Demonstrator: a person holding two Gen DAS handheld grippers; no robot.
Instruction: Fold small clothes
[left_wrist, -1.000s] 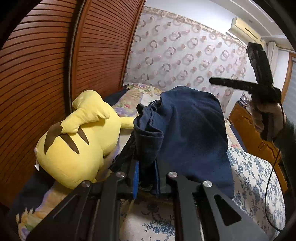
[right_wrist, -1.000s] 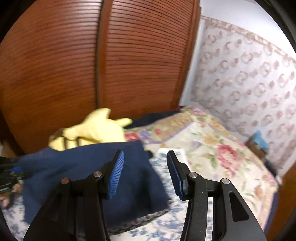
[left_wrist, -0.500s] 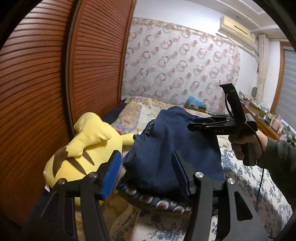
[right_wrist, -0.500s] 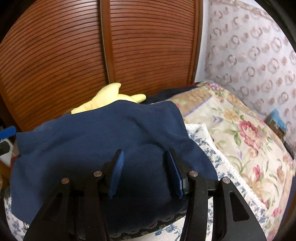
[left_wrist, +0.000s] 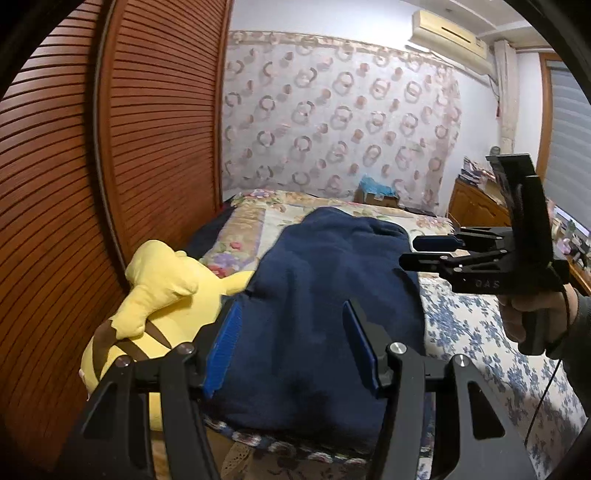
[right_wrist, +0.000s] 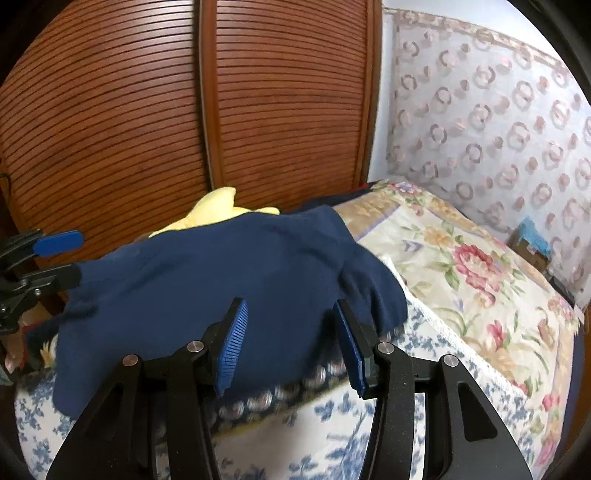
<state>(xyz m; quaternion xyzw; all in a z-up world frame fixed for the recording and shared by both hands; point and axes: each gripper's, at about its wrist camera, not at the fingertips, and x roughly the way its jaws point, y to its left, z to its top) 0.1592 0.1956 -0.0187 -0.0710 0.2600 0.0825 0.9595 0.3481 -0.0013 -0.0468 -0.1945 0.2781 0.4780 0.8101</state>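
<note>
Spreading across the room, the flower-patterned quilted bed (left_wrist: 476, 328) carries a dark navy fleece garment (left_wrist: 325, 295) lying loosely draped on the blue-flowered cover, one edge touching the yellow plush toy with brown stripes (left_wrist: 155, 295) beside the slatted wooden wardrobe doors (right_wrist: 147, 110). Both tools hover over the cloth, holding nothing: the left gripper (left_wrist: 291, 347) with its blue pads parted, the right gripper (right_wrist: 288, 343) likewise spread wide.

Change noted: my left gripper (left_wrist: 291, 347), clamped on the cloth (left_wrist: 325, 314) a second ago, now stands wide apart, cloth dropped flat at 12 o'clock. My right gripper (right_wrist: 290, 345) has backed off it, also spread.
</note>
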